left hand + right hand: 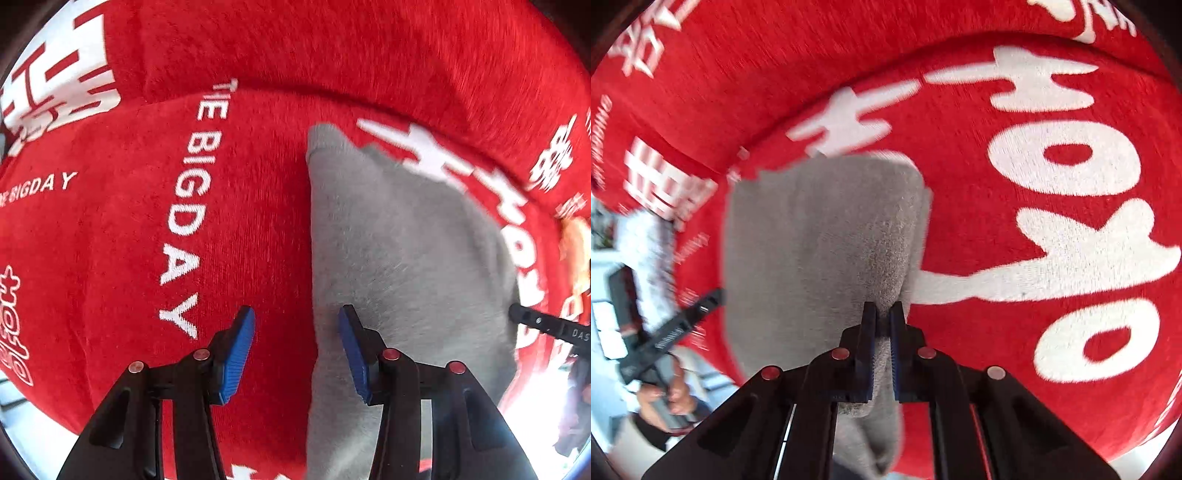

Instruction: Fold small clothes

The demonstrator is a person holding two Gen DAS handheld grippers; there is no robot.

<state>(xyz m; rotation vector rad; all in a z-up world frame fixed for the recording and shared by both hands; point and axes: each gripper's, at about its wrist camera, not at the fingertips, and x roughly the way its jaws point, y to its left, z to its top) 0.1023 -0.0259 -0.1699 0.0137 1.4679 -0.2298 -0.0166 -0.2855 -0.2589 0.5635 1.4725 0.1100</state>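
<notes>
Grey cloth pinched between right gripper pads, atop red blanket

cloth: plain grey, fuzzy
blanket: bright red, white printed lettering and characters, "THE BIGDAY" among them
left tongs: black, blue ribbed pads, small red studs
right tongs: black, dark blue pads

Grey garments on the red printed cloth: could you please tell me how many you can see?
1. A single grey fleecy garment lies on the red printed cloth, its near edge pinched in the right gripper. The left gripper straddles its left edge. More may lie outside both views.
</notes>
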